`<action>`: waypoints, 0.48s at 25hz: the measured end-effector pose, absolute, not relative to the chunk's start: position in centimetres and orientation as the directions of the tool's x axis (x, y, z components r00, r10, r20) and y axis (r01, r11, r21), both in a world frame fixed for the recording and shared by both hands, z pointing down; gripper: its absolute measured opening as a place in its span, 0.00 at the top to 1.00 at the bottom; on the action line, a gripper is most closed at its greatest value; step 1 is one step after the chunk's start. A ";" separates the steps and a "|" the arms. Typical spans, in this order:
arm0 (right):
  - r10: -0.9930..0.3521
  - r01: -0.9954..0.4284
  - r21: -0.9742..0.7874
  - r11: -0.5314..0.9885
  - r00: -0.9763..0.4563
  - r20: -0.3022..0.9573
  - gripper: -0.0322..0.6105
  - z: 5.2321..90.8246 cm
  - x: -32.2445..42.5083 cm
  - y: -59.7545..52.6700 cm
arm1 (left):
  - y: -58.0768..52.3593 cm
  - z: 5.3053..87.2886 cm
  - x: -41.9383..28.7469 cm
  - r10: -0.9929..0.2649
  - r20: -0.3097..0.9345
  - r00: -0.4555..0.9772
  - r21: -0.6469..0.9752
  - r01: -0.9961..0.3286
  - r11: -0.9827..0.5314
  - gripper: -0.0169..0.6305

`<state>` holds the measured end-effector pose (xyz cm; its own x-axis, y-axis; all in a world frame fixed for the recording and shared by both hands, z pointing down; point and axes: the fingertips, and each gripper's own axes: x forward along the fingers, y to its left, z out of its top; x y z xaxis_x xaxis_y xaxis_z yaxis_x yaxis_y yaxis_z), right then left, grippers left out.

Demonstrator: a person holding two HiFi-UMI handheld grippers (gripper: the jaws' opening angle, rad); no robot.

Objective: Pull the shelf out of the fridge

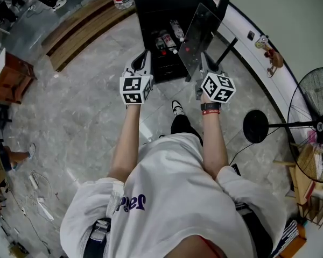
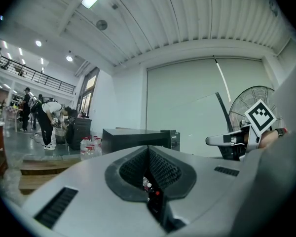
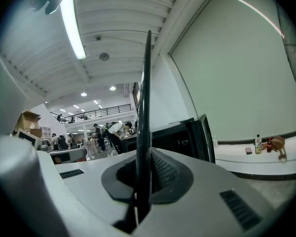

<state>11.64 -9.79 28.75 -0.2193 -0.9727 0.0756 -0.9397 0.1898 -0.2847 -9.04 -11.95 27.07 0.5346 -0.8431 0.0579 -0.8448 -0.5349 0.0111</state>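
1. While gripped edge-on by the tightly closed jaws of the right gripper (image 1: pixel 204 58), the clear rectangular glass shelf (image 1: pixel 201 31) stands on edge outside the small black fridge (image 1: pixel 159 1), just before its open front.
2. The left gripper (image 1: pixel 145 56), jaws together on nothing, hovers beside it, apart from the shelf.

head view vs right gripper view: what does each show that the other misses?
Head view only: bottles inside the fridge, the shelf as a flat glass pane, the person's white shirt. Right gripper view only: the shelf edge-on, pinched between the right tool's jaws; ceiling lights; people in the background. Both: shelf in the right tool, fridge with its door open.
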 end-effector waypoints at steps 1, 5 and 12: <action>-0.972 -0.939 -0.286 0.190 -0.220 0.077 0.91 28.9 11.6 -9.8 | -12.0 27.2 -9.0 -0.842 0.060 0.536 0.013 -0.844 -0.536 0.94; -0.969 -0.936 -0.292 0.194 -0.230 0.093 0.91 29.5 11.8 -10.2 | -12.3 27.8 -8.6 -0.842 0.067 0.536 0.026 -0.844 -0.535 0.94; -0.962 -0.923 -0.349 0.162 -0.226 0.152 0.91 33.1 13.1 -12.6 | -14.2 30.3 -7.7 -0.838 0.106 0.535 0.048 -0.845 -0.533 0.94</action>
